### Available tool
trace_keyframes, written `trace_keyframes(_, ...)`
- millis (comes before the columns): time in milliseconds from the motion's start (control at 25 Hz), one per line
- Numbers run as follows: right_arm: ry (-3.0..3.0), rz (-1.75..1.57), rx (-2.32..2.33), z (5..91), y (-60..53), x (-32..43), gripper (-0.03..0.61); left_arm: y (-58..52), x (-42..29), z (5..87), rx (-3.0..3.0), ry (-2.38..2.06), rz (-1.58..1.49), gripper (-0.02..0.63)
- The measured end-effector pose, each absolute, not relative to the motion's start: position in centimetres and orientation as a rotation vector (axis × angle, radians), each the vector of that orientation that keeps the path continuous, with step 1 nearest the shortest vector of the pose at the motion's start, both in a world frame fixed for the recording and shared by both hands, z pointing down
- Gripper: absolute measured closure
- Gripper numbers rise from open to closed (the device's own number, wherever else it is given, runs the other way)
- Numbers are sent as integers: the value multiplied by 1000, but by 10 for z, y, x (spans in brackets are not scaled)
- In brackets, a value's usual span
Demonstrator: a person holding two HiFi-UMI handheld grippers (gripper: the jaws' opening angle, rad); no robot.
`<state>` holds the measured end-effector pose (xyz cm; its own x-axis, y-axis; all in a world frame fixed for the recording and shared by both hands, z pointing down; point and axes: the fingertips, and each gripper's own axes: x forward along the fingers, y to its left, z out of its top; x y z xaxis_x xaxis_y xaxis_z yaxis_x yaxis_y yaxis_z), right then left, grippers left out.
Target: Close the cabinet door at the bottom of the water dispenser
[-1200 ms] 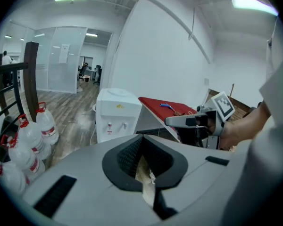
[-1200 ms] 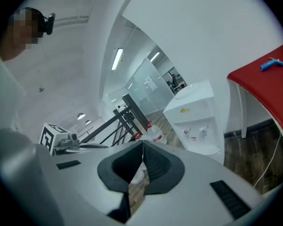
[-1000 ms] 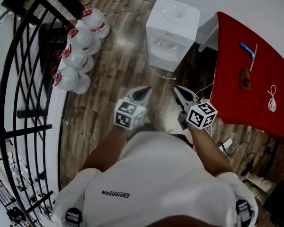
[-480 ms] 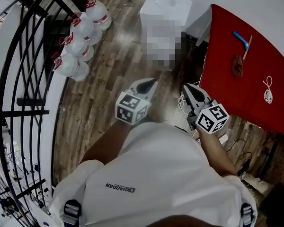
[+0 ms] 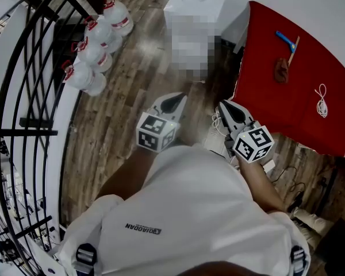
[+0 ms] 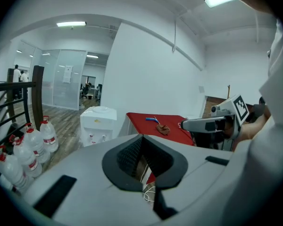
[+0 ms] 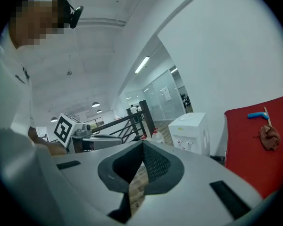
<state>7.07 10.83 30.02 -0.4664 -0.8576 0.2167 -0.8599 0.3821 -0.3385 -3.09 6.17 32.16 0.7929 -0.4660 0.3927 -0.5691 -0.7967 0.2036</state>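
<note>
The white water dispenser (image 5: 194,6) stands at the top of the head view, its front under a mosaic patch. Its bottom cabinet door shows in no view: my gripper bodies hide the lower part of the dispenser (image 6: 98,124) (image 7: 191,132). My left gripper (image 5: 178,99) (image 6: 142,138) hangs over the wooden floor, well short of the dispenser, jaws shut on nothing. My right gripper (image 5: 223,107) (image 7: 142,145) is level with it at the right, beside the red table, also shut and holding nothing.
A red-covered table (image 5: 293,79) with a blue tool (image 5: 286,41) and a brown object stands right of the dispenser. Several water bottles (image 5: 92,50) sit by a black railing (image 5: 29,96) at the left. White cables (image 5: 217,125) lie on the floor under the right gripper.
Both grippers have travelled over the floor with the person and lifted a little, staying shut. The dispenser has slid toward the top edge of the head view, and the red table is nearer the right gripper.
</note>
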Motion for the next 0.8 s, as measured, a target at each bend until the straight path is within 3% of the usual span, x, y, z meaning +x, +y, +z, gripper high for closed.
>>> trace_keyframes(800, -2645, 618, 1597, 300, 134, 54, 557, 98, -37, 316, 2677, -791, 469, 620)
